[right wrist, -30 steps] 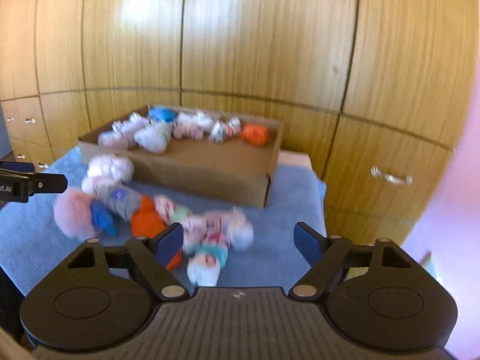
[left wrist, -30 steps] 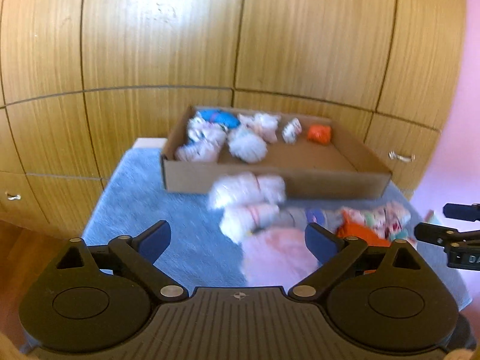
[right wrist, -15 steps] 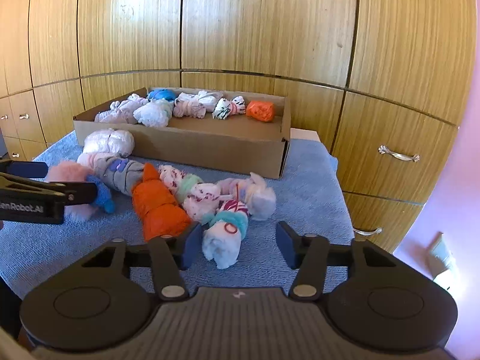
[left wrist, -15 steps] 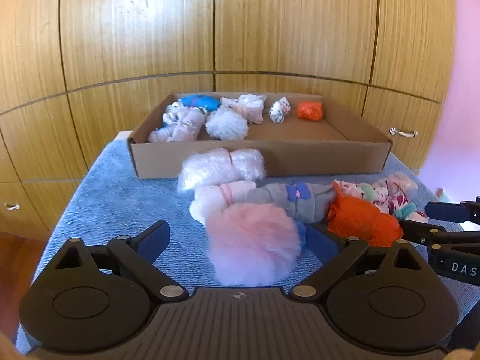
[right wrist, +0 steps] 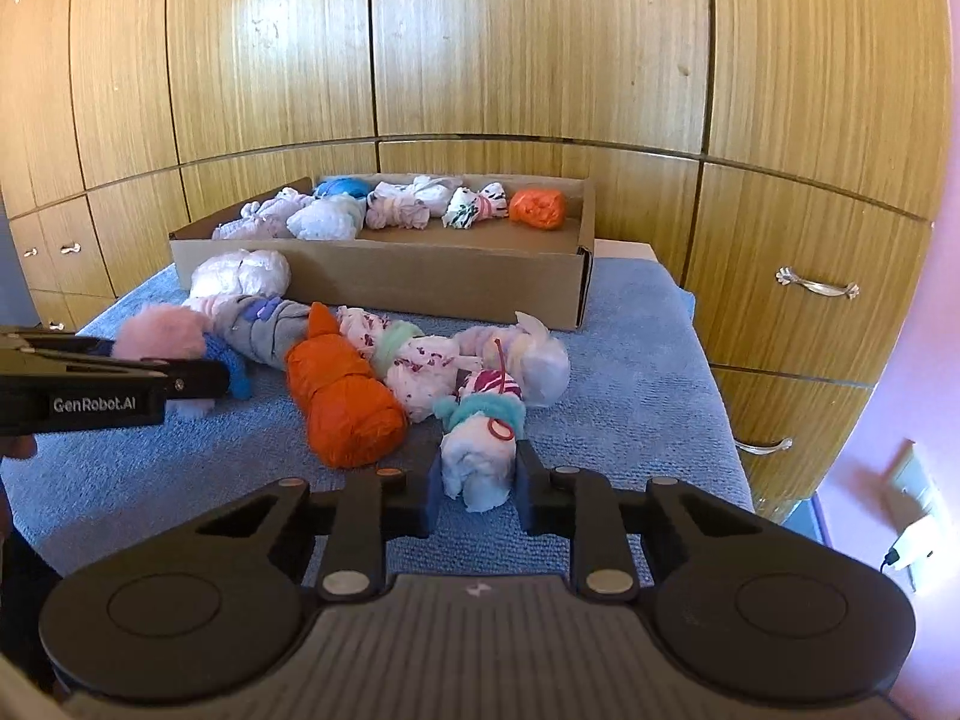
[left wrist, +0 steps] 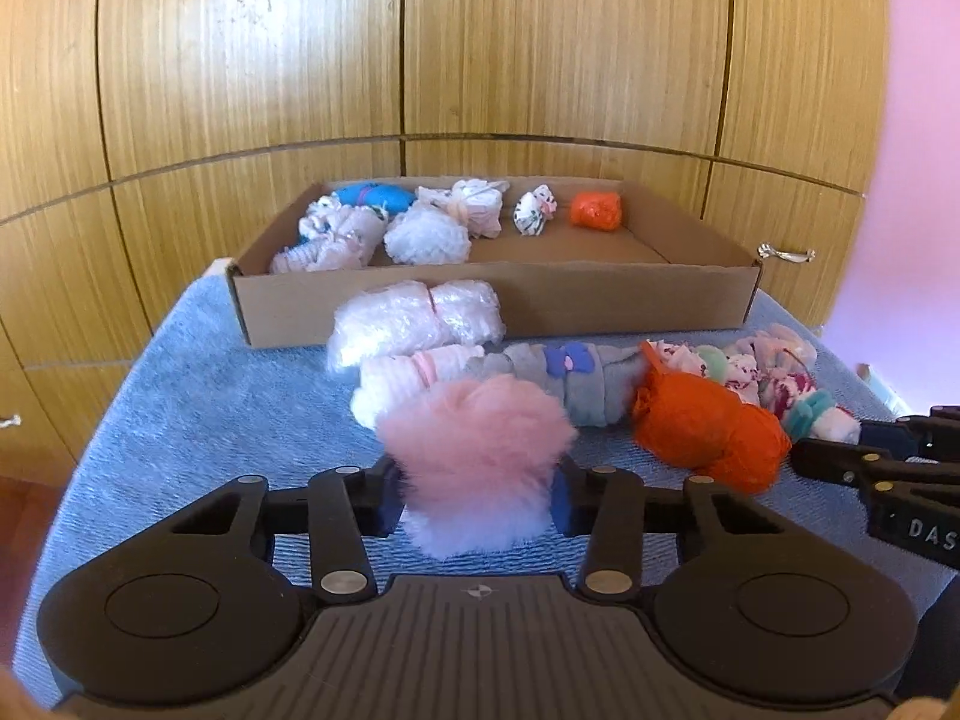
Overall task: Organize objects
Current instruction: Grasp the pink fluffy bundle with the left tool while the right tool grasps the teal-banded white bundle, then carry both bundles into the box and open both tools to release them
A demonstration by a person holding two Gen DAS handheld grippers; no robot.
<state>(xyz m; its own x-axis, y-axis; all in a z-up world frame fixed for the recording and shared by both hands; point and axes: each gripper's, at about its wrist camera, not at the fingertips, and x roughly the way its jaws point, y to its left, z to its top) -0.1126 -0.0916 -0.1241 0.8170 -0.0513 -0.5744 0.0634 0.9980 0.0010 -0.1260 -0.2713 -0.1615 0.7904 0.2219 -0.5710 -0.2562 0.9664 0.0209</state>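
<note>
A fluffy pink sock bundle lies on the blue towel between the pads of my left gripper, whose jaws are closing and press into its fluff. My right gripper is shut on a white sock bundle with a teal cuff, which also rests on the towel. Behind them stands a shallow cardboard box with several rolled sock bundles along its far side. Each gripper shows at the edge of the other's view.
More bundles lie in a row before the box: an orange one, a grey one, pale pink ones and patterned white ones. Wooden cupboard doors rise behind the box. The towel's edges fall off left and right.
Both grippers came down and forward onto the towel. The left jaws closed around the pink fluffy bundle, and the right jaws closed on the white teal-cuffed bundle.
</note>
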